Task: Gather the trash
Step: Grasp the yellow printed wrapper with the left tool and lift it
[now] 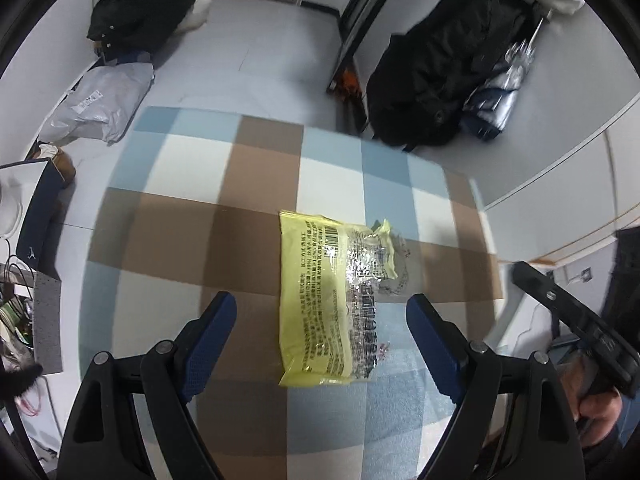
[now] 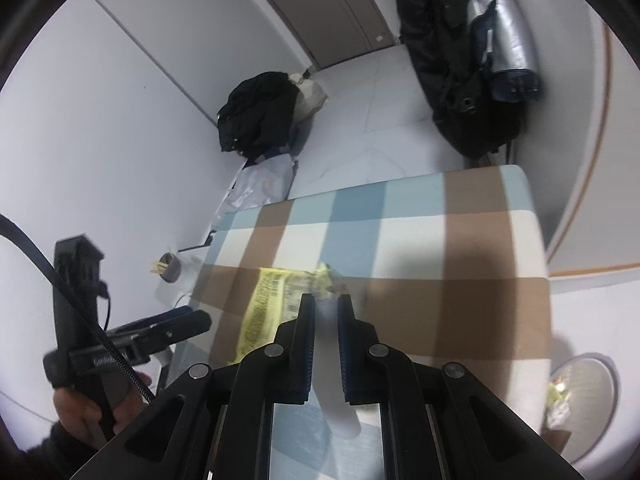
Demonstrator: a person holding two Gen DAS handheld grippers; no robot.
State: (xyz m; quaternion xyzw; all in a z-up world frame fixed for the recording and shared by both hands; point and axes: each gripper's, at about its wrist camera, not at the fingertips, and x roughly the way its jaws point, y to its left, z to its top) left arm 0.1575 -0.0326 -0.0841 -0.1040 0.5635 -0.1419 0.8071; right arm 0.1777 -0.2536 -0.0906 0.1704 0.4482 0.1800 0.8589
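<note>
The flat yellow-and-clear plastic snack wrapper lies printed side up on the checked blue, white and brown tabletop, toward its right half. In the right wrist view the wrapper's crumpled clear end sits at the tips of our right claw. Its jaws are nearly pressed together, and the blur leaves us unable to confirm whether they pinch the film. Our left claw is spread wide and hovers above the wrapper without touching it, one finger on each side of the long edges.

We judge the step in hand to be the pickup of this one piece of trash. The next move calls for confirming a grip on the thin film, then lifting it clear. The white round bin, on the floor beyond the tabletop's right edge, looks the likely destination. Thin film may slip.
</note>
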